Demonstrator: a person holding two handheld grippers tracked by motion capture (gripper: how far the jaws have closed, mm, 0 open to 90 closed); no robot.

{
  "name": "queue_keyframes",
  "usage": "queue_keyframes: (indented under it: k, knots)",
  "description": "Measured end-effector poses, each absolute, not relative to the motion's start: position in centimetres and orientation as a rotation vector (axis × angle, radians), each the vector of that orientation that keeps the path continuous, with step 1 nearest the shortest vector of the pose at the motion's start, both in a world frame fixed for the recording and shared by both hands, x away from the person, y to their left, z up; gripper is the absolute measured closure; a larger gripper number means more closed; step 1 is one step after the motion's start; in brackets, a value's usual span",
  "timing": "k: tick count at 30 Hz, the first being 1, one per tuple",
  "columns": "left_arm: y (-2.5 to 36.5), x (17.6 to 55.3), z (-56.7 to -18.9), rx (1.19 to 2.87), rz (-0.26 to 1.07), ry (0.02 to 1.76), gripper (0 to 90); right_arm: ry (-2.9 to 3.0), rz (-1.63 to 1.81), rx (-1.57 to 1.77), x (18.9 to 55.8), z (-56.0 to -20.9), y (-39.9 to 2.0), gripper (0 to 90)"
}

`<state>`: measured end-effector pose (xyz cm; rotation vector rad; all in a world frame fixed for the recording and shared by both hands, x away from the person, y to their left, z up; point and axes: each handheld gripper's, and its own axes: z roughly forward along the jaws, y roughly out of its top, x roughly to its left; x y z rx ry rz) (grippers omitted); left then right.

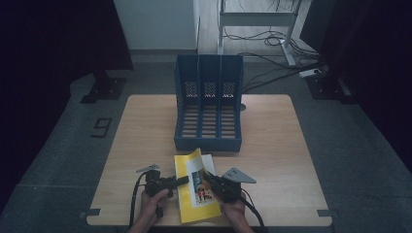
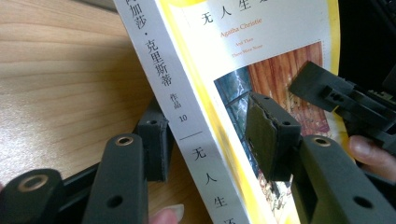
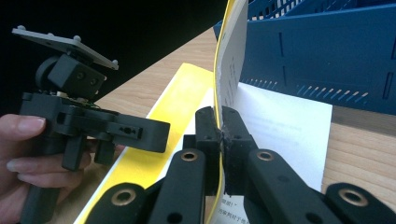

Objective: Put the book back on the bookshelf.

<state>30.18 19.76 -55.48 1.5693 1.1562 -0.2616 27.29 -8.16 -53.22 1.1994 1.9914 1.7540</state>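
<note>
A yellow and white paperback book (image 1: 197, 189) lies near the table's front edge. In the left gripper view its white spine (image 2: 187, 116) runs between my jaws. My left gripper (image 1: 184, 181) reaches in from the left and is shut on the book at the spine, one pad low by the table, the other on the front cover. My right gripper (image 1: 206, 177) comes from the right and is shut on the edge of the front cover (image 3: 229, 70), which stands lifted off the white page below. In the right gripper view the left gripper (image 3: 159, 135) is over the yellow cover.
A blue three-slot file rack (image 1: 209, 144) stands upright just behind the book, its open slots facing me. The wooden table (image 1: 272, 145) has bare surface on both sides of the rack. Cables and a desk frame lie on the floor beyond.
</note>
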Motion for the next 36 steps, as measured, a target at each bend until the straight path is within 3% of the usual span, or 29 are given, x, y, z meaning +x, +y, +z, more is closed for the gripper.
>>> queue_keyframes:
  k: [8, 11, 15, 23, 36]
  knots:
    - [20.0, 30.1, -55.3, 1.569, -0.260, 1.163, 58.9, 2.002, 1.767, 1.161, 27.3, -53.1, -8.2, 87.0]
    - [20.1, 30.2, -55.4, 1.570, -0.257, 1.177, 65.5, 2.008, 1.790, 1.165, 27.4, -53.1, -8.4, 86.9]
    - [20.1, 30.3, -55.6, 1.587, -0.256, 1.212, 66.3, 2.048, 1.784, 1.202, 27.9, -53.3, -8.5, 83.8]
    - [20.4, 30.6, -56.0, 1.574, -0.295, 1.191, 67.4, 2.153, 1.561, 1.320, 29.5, -53.5, -9.7, 52.4]
    - [20.1, 30.1, -55.3, 1.596, -0.238, 1.148, 67.4, 2.248, 1.361, 1.370, 30.1, -54.6, -8.9, 39.1]
